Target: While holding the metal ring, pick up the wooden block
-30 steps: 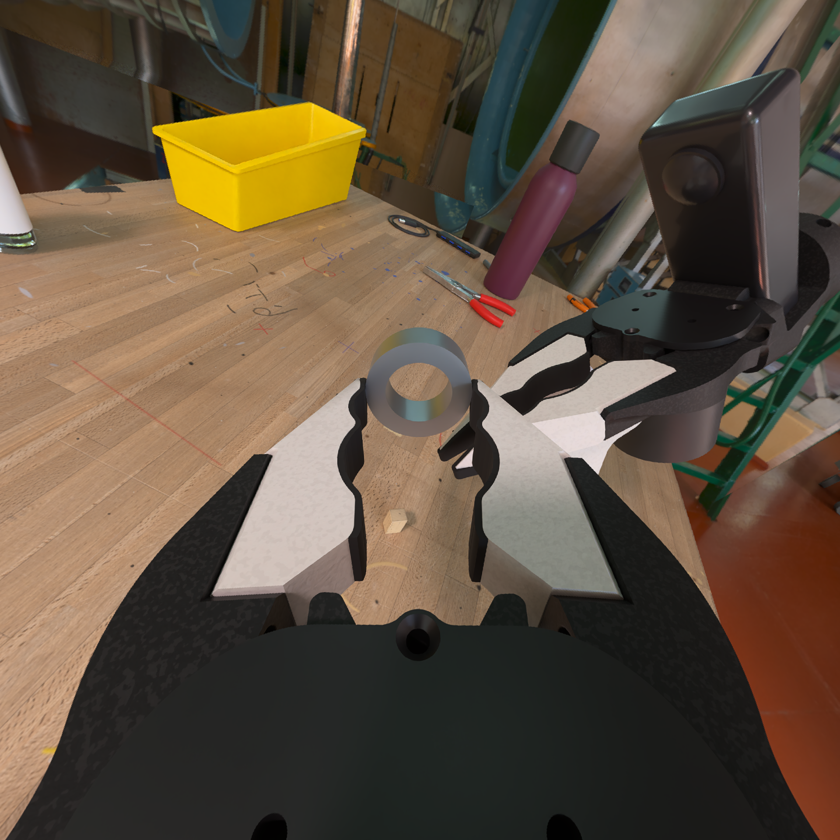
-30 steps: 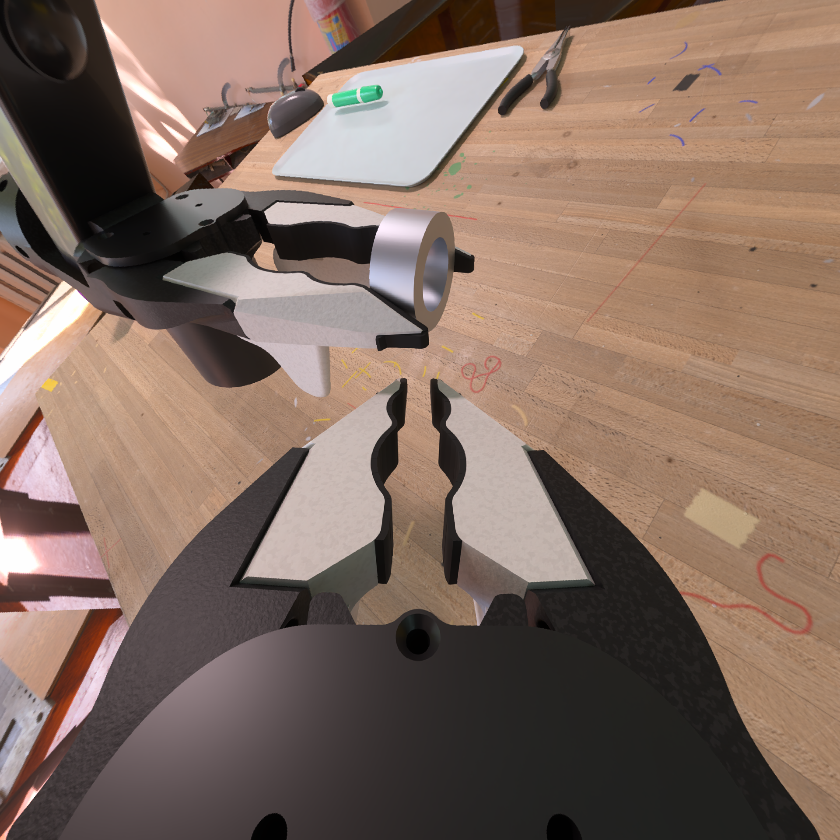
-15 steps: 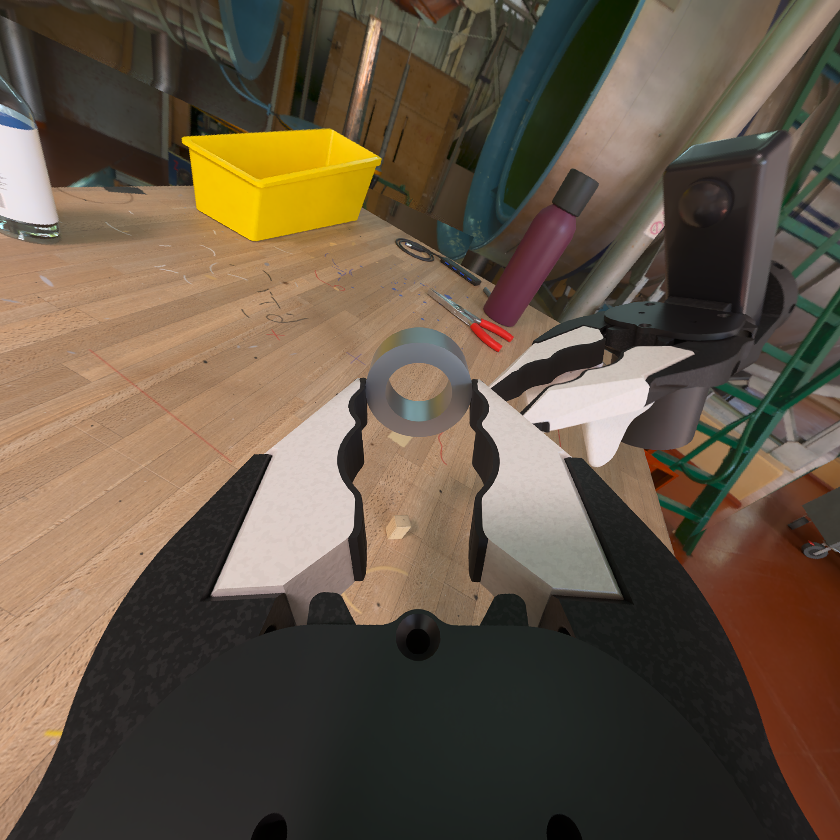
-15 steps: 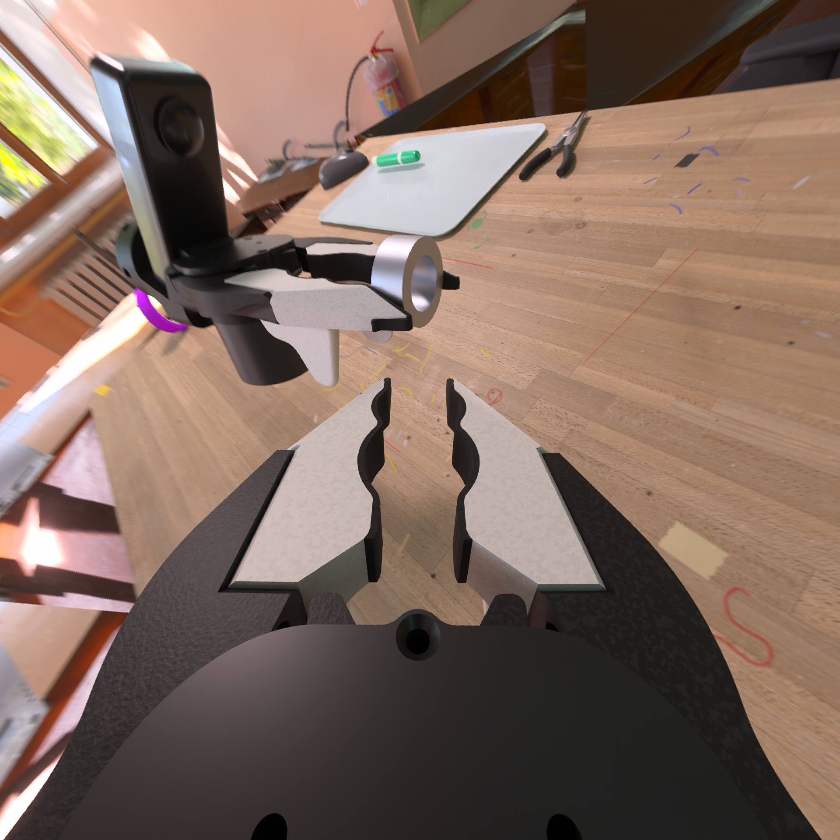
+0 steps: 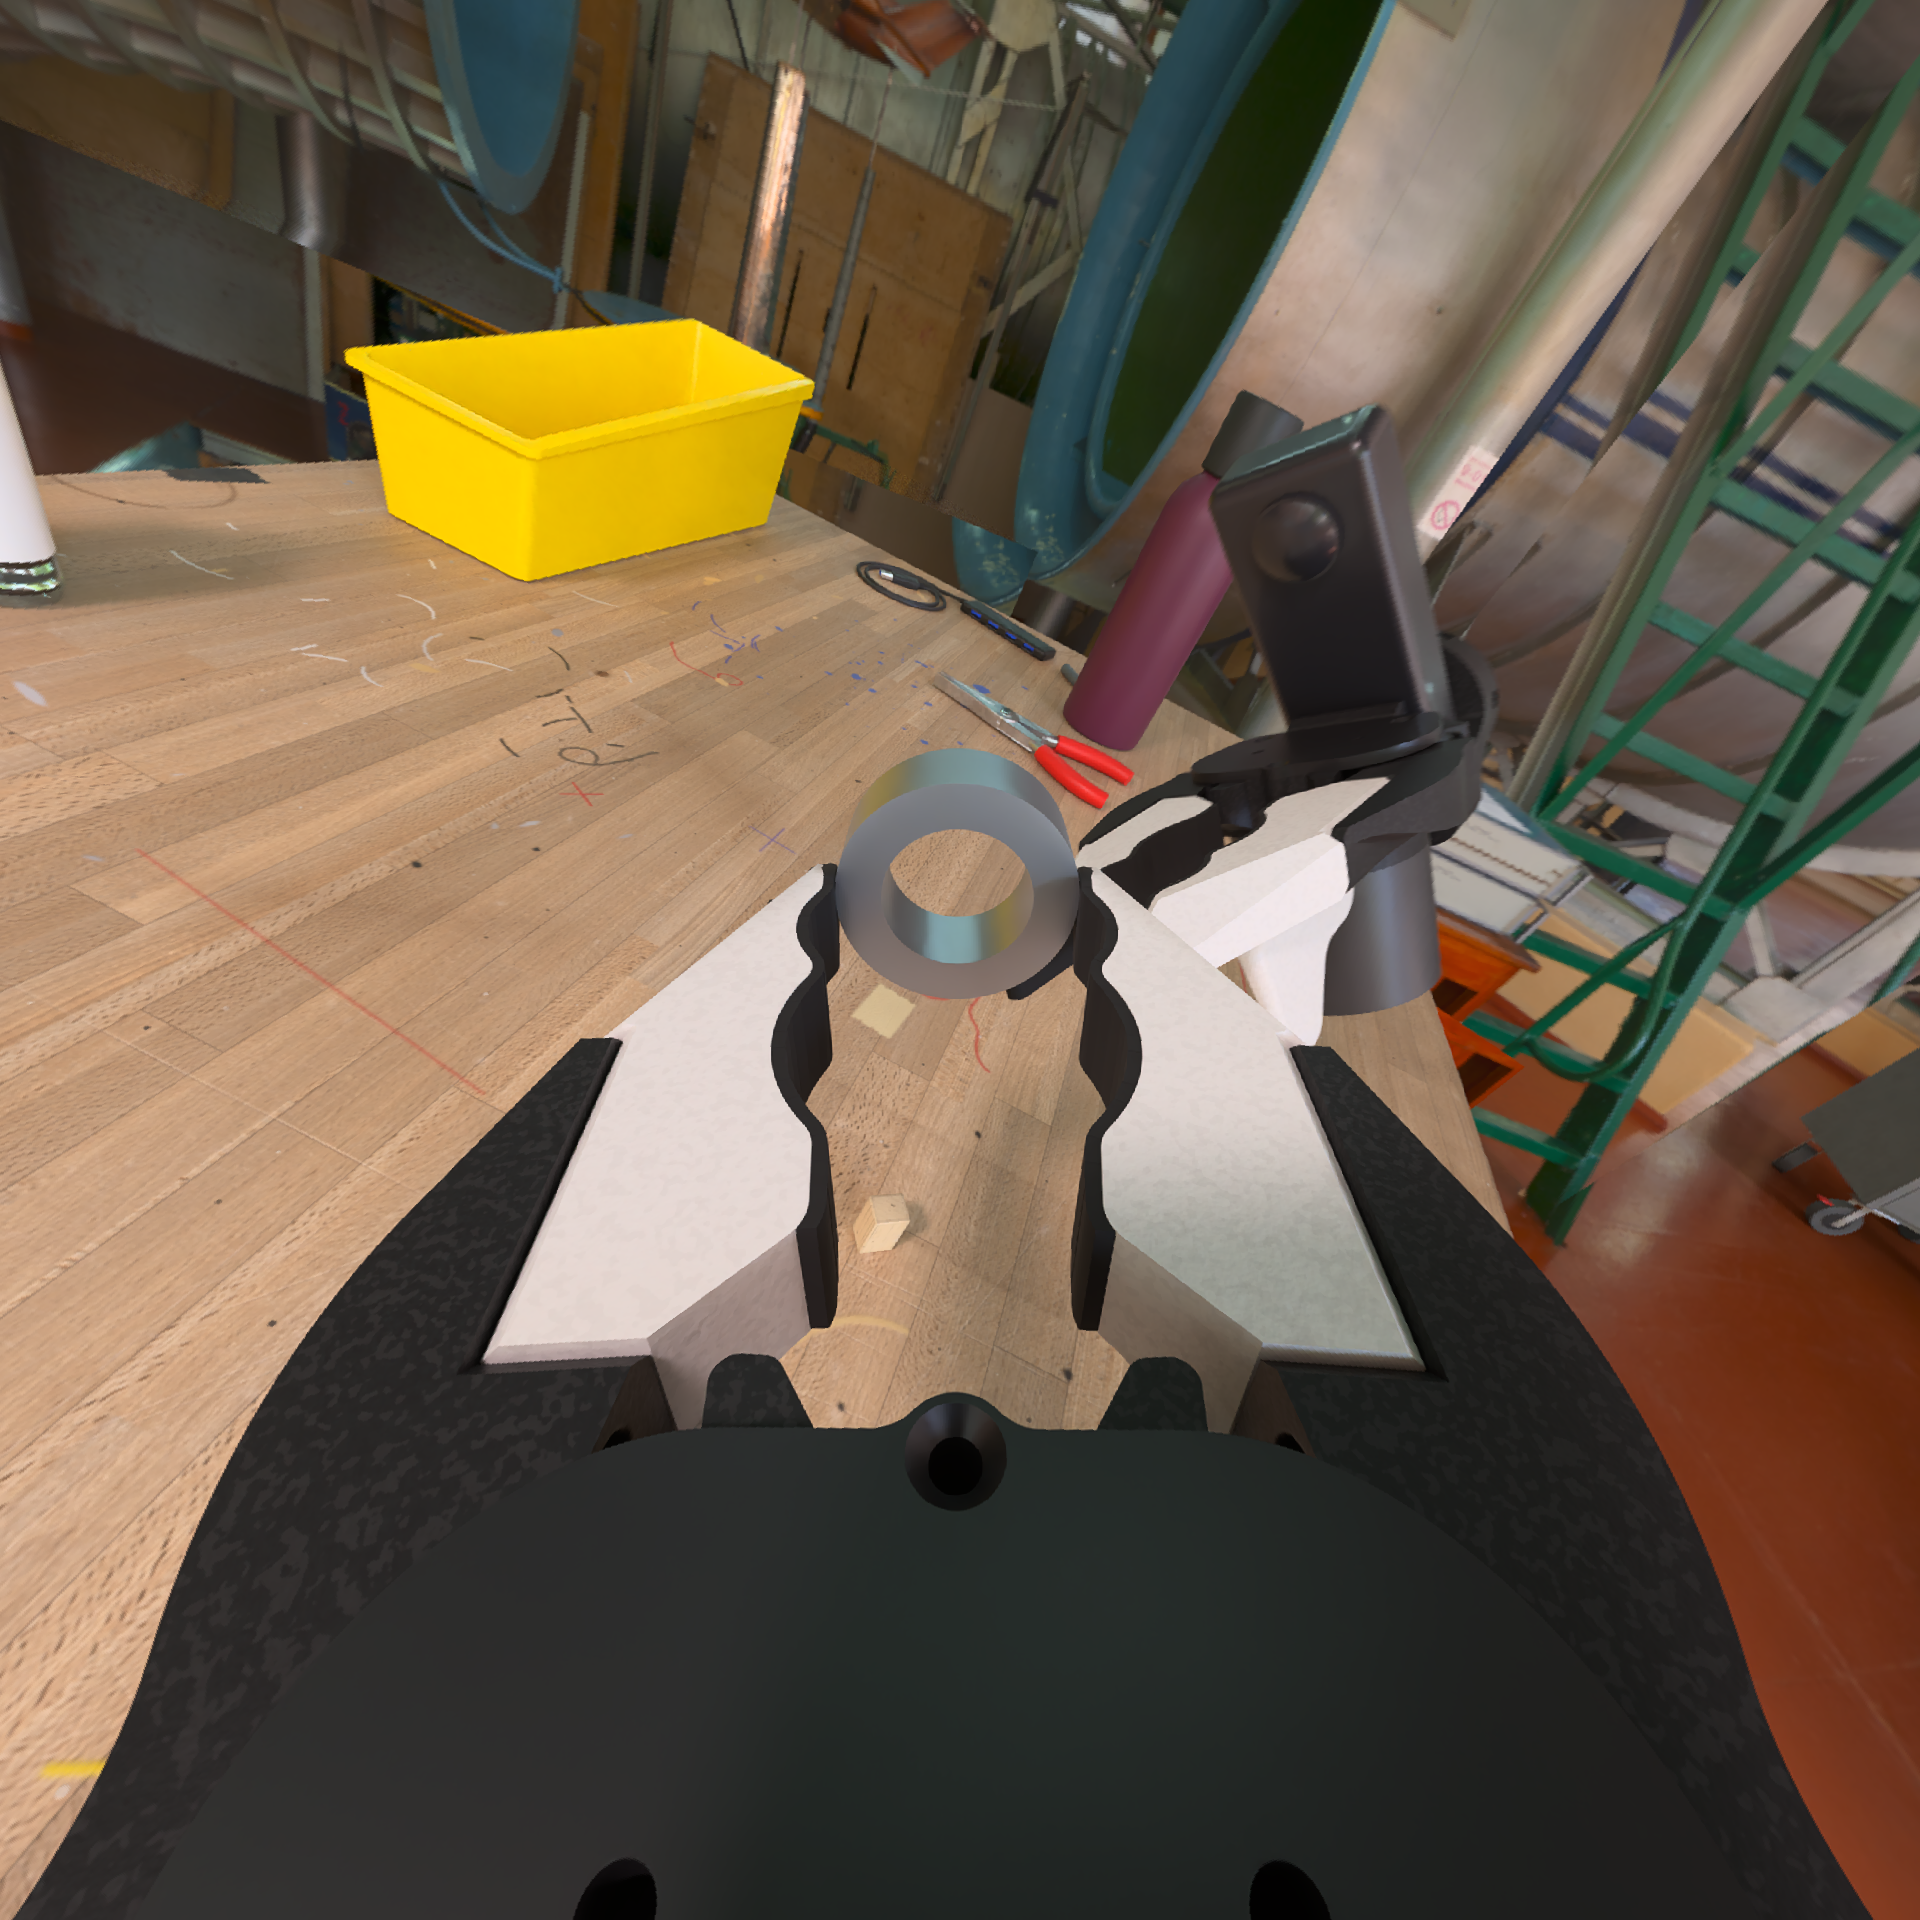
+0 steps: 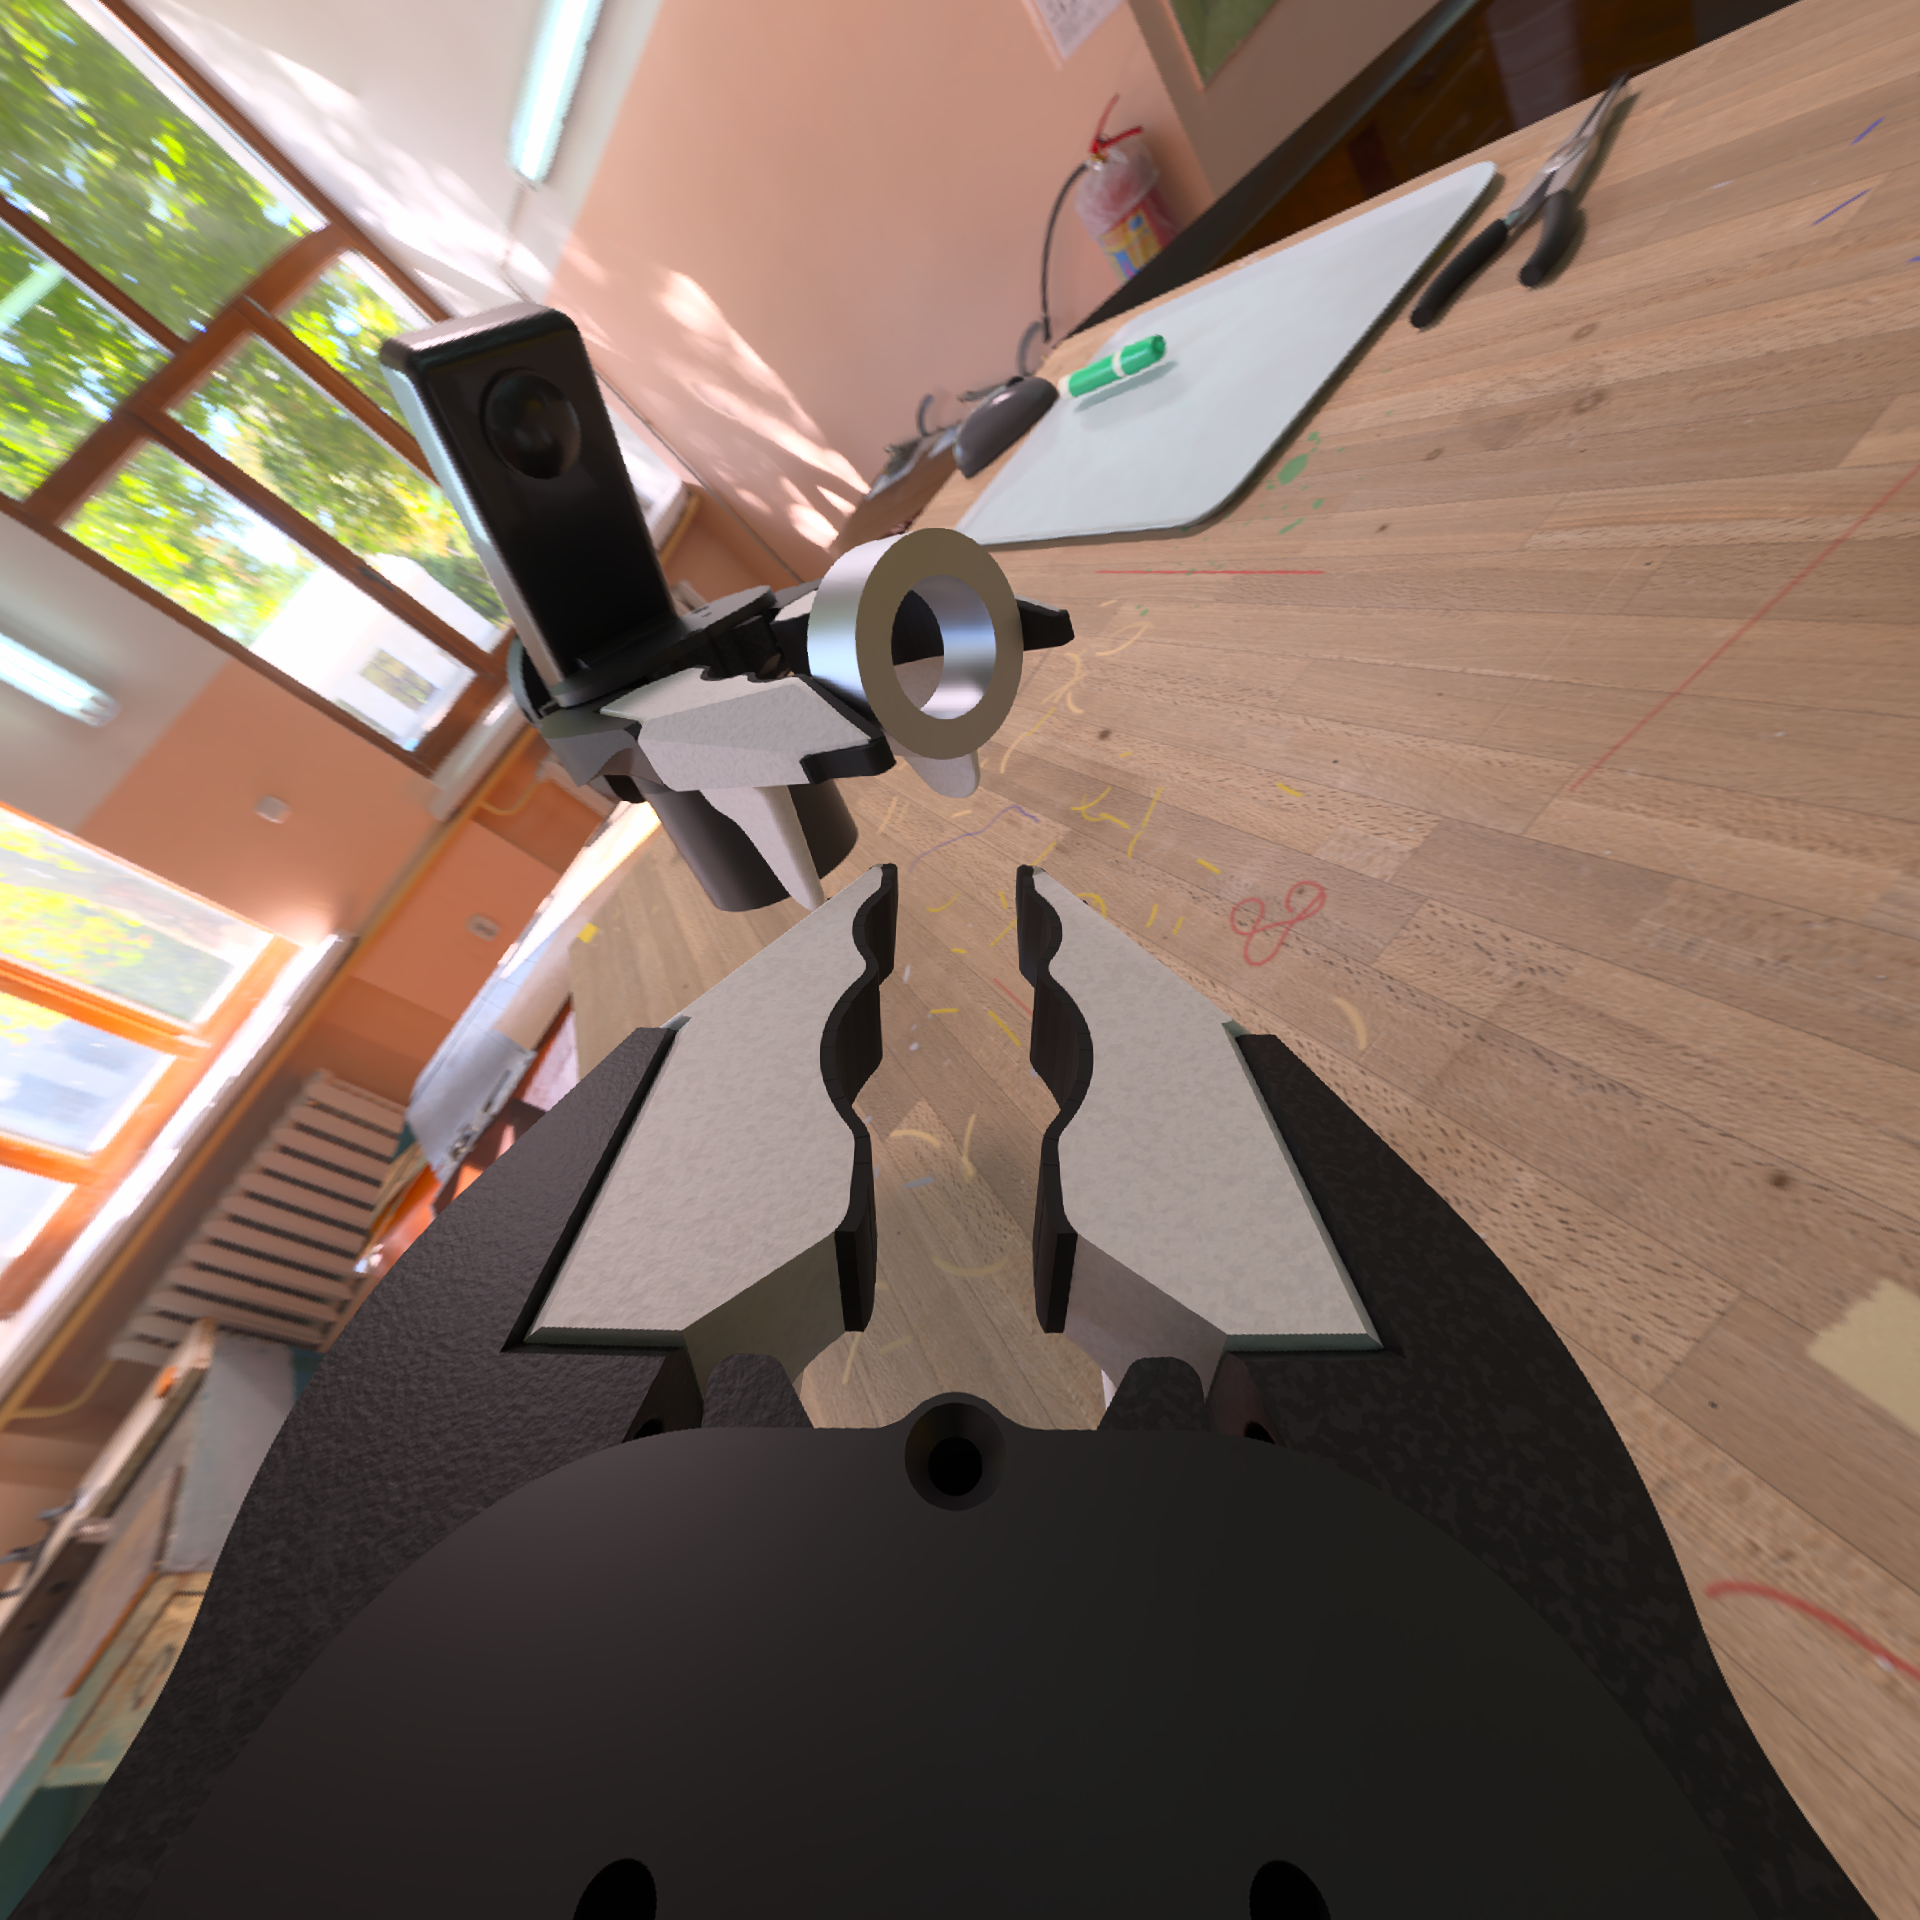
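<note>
Two grippers share our bench. From the left wrist view, our left gripper (image 5: pixel 956 914) clamps the metal ring (image 5: pixel 956 873) between its fingertips, held clear above the wooden table (image 5: pixel 312 935), its bore facing us. That grip is unchanged from a second ago. Below, between the fingers, the wooden block (image 5: pixel 881 1222) lies on the table, a small pale cube, untouched and in the same spot as before. To the right, our right gripper (image 5: pixel 1132 862) hangs just beside the ring; it sat closer and larger a second ago and has since drawn back toward the far right, tilting upright. Farther off stand a yellow bin (image 5: pixel 582 457), a maroon bottle (image 5: pixel 1153 623) and red-handled pliers (image 5: pixel 1049 743).

From the right wrist view, our right gripper (image 6: pixel 956 883) holds nothing, and its jaws stand narrowly apart, a wider gap than a second ago. The view has tipped, so the table now slopes across the right side. Our left gripper (image 6: pixel 966 686) appears far left with the ring (image 6: pixel 920 639), smaller than before. Beyond it lie a pale mat (image 6: pixel 1299 364) carrying a green marker (image 6: pixel 1117 366), and dark pliers (image 6: pixel 1527 229). We cannot see the block from this side.
</note>
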You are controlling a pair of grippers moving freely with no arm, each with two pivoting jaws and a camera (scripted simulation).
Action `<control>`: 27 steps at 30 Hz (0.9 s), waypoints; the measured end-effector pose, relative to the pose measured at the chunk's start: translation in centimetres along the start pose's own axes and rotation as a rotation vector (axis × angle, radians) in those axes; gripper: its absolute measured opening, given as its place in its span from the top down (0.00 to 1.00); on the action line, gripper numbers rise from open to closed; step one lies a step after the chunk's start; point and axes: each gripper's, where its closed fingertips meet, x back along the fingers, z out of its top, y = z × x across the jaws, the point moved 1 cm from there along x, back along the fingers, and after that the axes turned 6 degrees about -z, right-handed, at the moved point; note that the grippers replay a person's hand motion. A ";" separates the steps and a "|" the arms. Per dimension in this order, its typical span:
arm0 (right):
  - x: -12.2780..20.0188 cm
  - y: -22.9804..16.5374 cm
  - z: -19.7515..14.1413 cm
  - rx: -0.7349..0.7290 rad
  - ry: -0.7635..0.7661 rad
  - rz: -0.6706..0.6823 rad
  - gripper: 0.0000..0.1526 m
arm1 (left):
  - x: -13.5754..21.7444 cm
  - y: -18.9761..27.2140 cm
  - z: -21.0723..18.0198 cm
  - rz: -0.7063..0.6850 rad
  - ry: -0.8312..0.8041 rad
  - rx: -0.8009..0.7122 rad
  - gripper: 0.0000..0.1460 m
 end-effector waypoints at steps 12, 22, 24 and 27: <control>-0.5 0.6 -0.4 -0.063 0.037 -0.006 0.99 | -0.1 -0.5 -0.4 0.023 -0.019 0.021 0.69; -1.1 0.9 -0.2 0.192 0.055 -0.270 0.99 | -0.2 -0.5 -0.6 0.028 -0.030 0.020 0.69; -1.2 0.6 -0.2 0.208 0.062 -0.277 0.99 | -0.3 -0.5 -0.7 0.029 -0.031 0.021 0.69; -1.2 0.3 0.0 0.241 0.079 -0.297 0.99 | -0.3 -0.4 -0.6 0.030 -0.030 0.021 0.69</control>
